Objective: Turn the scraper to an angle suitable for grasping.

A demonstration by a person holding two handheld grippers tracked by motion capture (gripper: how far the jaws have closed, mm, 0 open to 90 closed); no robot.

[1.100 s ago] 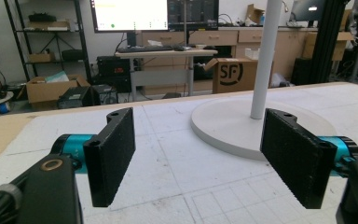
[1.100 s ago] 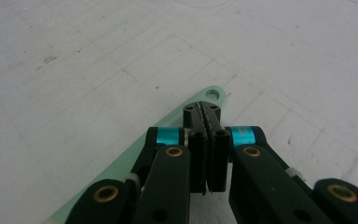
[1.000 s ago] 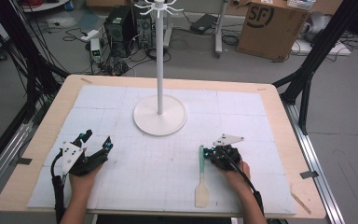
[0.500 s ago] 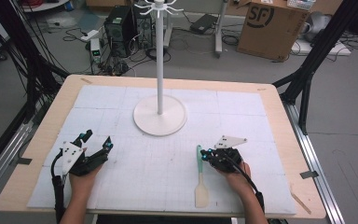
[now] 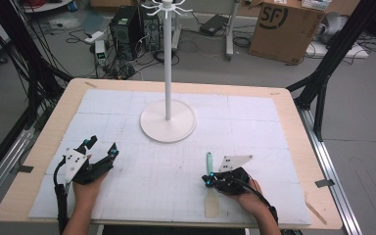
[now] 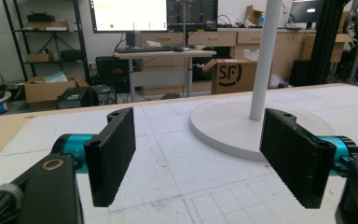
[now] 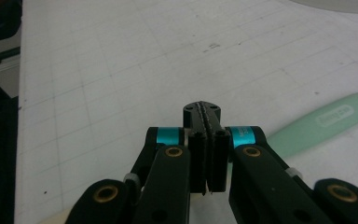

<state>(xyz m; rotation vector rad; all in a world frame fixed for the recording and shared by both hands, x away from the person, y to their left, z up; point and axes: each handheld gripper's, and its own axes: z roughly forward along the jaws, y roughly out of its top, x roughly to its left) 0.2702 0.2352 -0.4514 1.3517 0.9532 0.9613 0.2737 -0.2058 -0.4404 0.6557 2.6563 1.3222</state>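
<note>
A spatula (image 5: 208, 164) with a mint-green handle and a beige blade lies on the white mat near the table's front edge, handle pointing away from the person. My right gripper (image 5: 205, 180) is shut and points left, low across the spatula's neck. In the right gripper view its pads (image 7: 204, 108) meet with nothing visible between them, and the green handle (image 7: 326, 122) runs out to the right from beneath the jaws. My left gripper (image 5: 103, 144) rests at the front left, open, with nothing between its wide-set jaws (image 6: 200, 140).
A white rack with a round base (image 5: 168, 122) and a tall pole (image 5: 167, 58) topped with hooks stands mid-table; the left gripper view faces its base (image 6: 223, 126). The gridded white mat (image 5: 254, 127) covers the wooden table. Boxes, cables and frame posts surround the table.
My right gripper has slid left, so its shut jaws now lie over the spatula's neck instead of to its right. The left gripper has stayed put.
</note>
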